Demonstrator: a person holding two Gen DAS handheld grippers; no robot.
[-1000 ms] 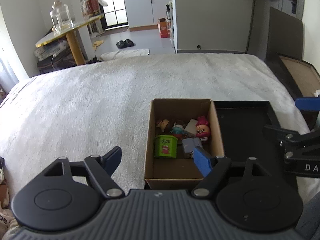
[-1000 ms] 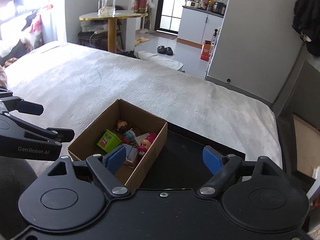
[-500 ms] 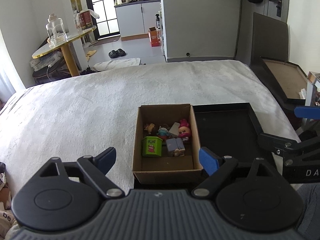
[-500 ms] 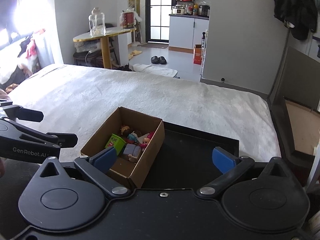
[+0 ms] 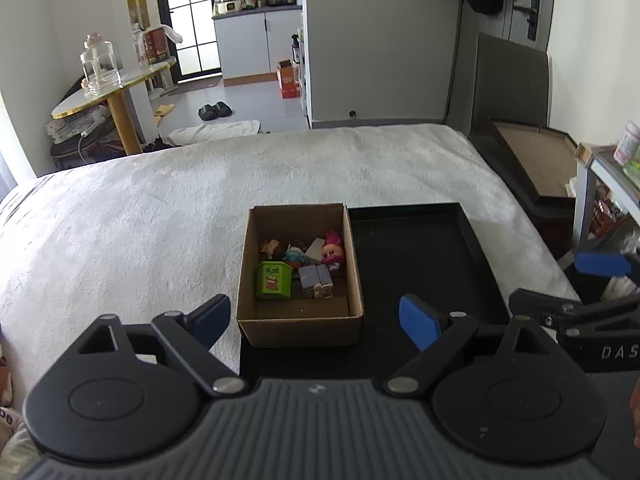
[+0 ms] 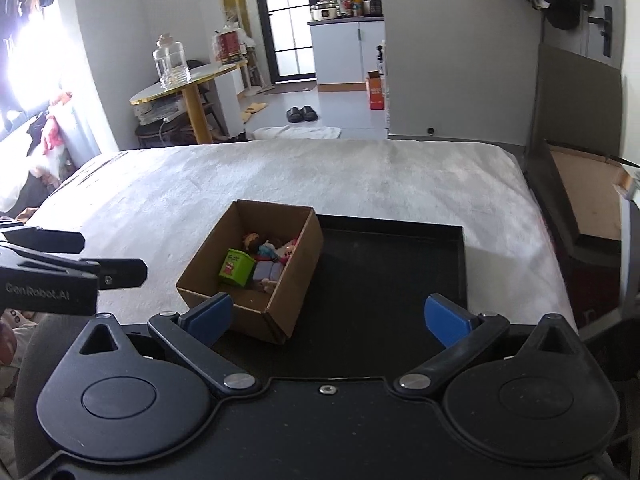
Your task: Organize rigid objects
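Observation:
An open cardboard box (image 5: 300, 332) stands on the near left part of a black tray (image 5: 412, 248) on the bed. Inside lie a green toy bin (image 5: 273, 280), a pink-haired figure (image 5: 333, 250), a grey block (image 5: 316, 278) and other small figures. My left gripper (image 5: 314, 318) hovers in front of the box, its jaws opening with nothing between them. My right gripper (image 6: 326, 317) hangs open and wide over the tray's (image 6: 384, 264) near edge, just right of the box (image 6: 304, 248), holding nothing. The green bin (image 6: 236, 267) shows there too.
A white blanket (image 5: 160, 216) covers the bed around the tray. A dark framed board (image 5: 532, 156) leans at the bed's right side beside a shelf (image 5: 608, 168). Beyond the bed stands a round table (image 5: 112, 92) with a glass jar.
Both grippers have drawn back from the box, which now looks smaller and farther off. Both pairs of jaws have spread wider. The toys in the box have not moved.

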